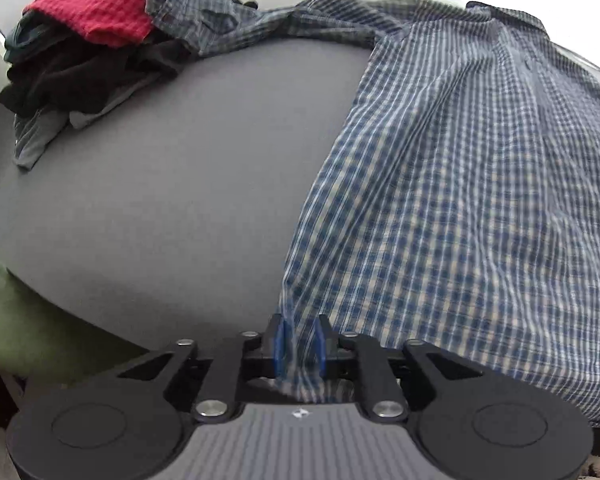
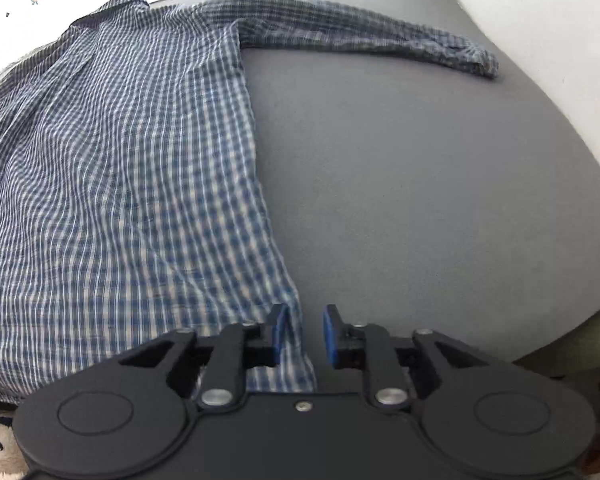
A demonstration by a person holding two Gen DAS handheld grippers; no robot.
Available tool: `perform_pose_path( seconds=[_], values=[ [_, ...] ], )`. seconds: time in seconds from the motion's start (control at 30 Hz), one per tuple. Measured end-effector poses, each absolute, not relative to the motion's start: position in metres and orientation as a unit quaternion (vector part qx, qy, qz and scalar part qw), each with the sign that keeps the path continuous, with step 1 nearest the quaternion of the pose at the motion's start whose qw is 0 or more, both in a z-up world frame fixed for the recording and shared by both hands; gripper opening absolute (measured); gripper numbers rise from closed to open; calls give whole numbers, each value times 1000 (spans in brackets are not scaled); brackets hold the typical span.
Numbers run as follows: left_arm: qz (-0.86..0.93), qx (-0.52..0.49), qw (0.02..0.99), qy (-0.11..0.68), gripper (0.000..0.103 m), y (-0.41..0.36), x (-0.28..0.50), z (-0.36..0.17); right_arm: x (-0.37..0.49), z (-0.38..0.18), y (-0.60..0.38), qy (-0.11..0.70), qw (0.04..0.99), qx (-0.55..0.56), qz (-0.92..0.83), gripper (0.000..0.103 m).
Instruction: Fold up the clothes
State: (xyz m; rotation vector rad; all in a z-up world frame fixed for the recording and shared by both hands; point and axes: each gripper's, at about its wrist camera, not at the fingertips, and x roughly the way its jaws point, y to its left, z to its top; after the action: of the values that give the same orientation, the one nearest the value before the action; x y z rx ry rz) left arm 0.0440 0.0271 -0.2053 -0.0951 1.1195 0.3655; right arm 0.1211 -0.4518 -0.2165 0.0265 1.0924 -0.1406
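A blue and white checked shirt [image 1: 460, 200] lies spread over the grey padded surface [image 1: 160, 200], filling the right of the left wrist view. Its lower left corner rises in loose folds between the blue pads of my left gripper [image 1: 300, 344], whose jaws stand apart around the cloth. In the right wrist view the same shirt [image 2: 120, 180] covers the left half. Its lower right edge passes between the fingers of my right gripper [image 2: 303, 336] beside the left pad [image 2: 279, 332]. A strip of grey shows before the other pad. One sleeve [image 2: 380, 32] stretches out to the far right.
A heap of clothes [image 1: 92, 68], dark pieces with a red garment [image 1: 100, 8] on top, sits at the far left corner of the surface. A white wall [image 2: 540, 40] borders the right side. Something green [image 1: 20, 320] lies below the near left edge.
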Motion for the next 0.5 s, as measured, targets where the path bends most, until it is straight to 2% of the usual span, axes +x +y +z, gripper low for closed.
perform_pose_path(
  seconds=[0.07,0.2,0.3,0.37,0.43,0.5],
  values=[
    [165,-24,847,504,37,26,55,-189,138,-202,-451,496,866,16,-66,39],
    [125,-15,876,465,41,24,107,-169,192,-177,-442,443,895,5,-47,46],
    [73,12,899,432,48,14,182,-165,250,-167,-424,418,908,-15,-20,48],
    [41,46,915,398,54,1,240,-168,306,-164,-406,386,922,-37,17,54],
    [14,85,929,360,56,-19,303,-175,360,-167,-388,356,932,-51,53,59],
    [-13,117,941,318,59,-37,365,-188,418,-176,-371,325,939,-49,96,59]
  ],
)
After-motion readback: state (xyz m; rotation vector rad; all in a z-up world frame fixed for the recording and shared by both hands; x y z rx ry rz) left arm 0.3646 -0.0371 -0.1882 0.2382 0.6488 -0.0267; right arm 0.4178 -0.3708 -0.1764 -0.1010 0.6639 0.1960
